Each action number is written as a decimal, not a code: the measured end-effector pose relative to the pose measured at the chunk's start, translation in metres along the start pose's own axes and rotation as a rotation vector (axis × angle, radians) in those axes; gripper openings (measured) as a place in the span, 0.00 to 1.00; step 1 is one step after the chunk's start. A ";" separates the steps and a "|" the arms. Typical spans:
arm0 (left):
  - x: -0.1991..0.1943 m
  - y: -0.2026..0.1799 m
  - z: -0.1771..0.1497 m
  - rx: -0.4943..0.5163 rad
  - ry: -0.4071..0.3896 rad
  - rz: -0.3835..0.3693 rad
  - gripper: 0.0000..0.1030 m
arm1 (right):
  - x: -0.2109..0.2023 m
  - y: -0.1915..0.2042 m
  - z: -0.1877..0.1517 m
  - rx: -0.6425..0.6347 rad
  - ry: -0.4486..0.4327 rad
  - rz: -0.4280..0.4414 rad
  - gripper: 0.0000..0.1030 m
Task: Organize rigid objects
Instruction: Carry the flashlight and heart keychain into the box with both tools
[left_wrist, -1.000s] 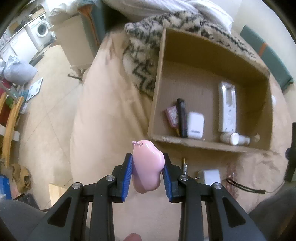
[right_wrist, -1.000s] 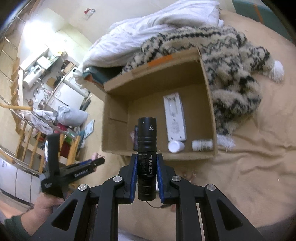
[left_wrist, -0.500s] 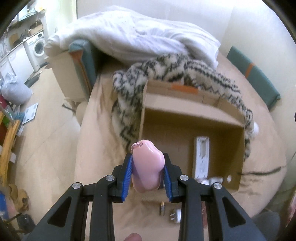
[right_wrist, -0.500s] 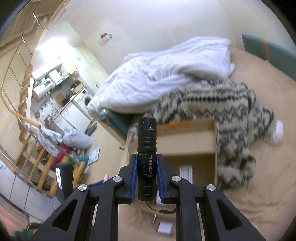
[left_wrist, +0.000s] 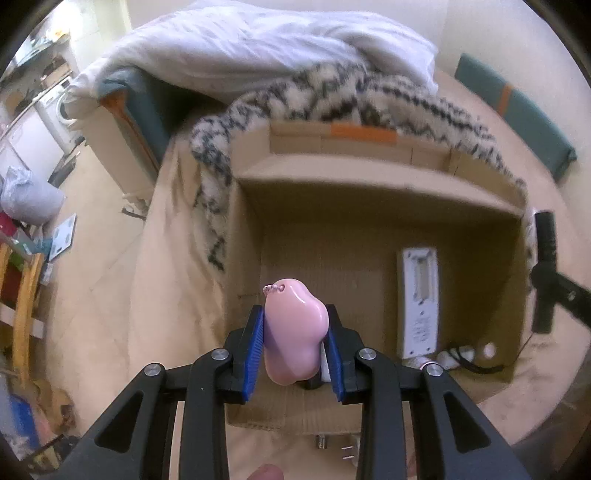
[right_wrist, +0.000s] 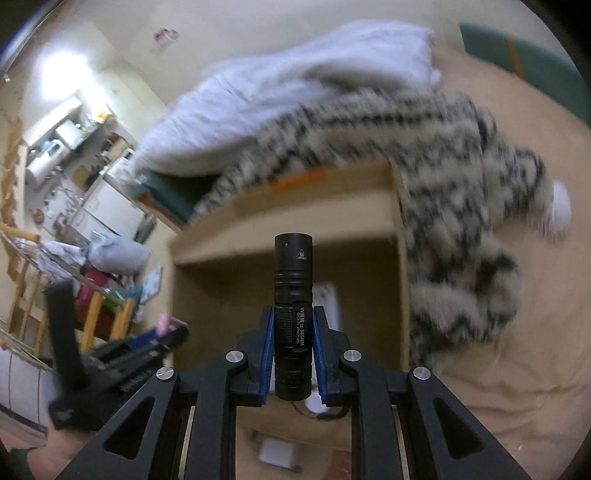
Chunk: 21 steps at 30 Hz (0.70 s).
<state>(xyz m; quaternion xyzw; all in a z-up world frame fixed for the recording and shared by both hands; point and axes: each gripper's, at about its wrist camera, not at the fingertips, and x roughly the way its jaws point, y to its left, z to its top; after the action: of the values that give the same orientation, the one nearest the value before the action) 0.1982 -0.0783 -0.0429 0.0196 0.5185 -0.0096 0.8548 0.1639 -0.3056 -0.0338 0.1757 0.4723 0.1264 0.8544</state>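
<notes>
**Two loaded tools over the open box**

Spread across the whole scene: a bed (left_wrist: 177, 295) under a tan cover. At the far end, a heaped white duvet (left_wrist: 258, 48), and just nearer, draped along the far and left sides of the box, a black-and-cream patterned blanket (left_wrist: 388, 96).

In the middle of the bed: an open cardboard box (left_wrist: 332, 192), a strip of orange tape on its far flap. Inside, along the right half of the floor, a long white remote-like device (left_wrist: 419, 302); at its near end, small white items and a black cord, too crowded to tell apart.

Left tool (left_wrist: 295, 341), above the near left part of the box: clamped on a pink rounded case (left_wrist: 295, 332), blue pads pressing both flanks, a tiny pink chain loop at the case's far tip.

Right tool (right_wrist: 293, 349), above the near edge of the box: closed on a black flashlight (right_wrist: 293, 314), gripped around the lower barrel, head pointing away from the camera, white lettering on the body.

On the cover in front of the box: a small white plug-like block (right_wrist: 277, 450), blurred.
</notes>
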 end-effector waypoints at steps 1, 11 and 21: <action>0.004 -0.003 -0.002 0.011 0.005 0.008 0.27 | 0.006 -0.003 -0.005 -0.004 0.003 -0.016 0.20; 0.041 -0.028 -0.006 0.068 0.061 0.038 0.27 | 0.035 0.001 -0.021 -0.077 0.071 -0.091 0.20; 0.067 -0.043 -0.007 0.116 0.095 0.085 0.27 | 0.061 -0.003 -0.027 -0.082 0.134 -0.192 0.20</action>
<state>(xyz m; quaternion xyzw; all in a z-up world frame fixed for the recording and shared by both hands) 0.2217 -0.1206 -0.1065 0.0916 0.5557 -0.0026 0.8263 0.1732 -0.2798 -0.0949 0.0856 0.5374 0.0746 0.8356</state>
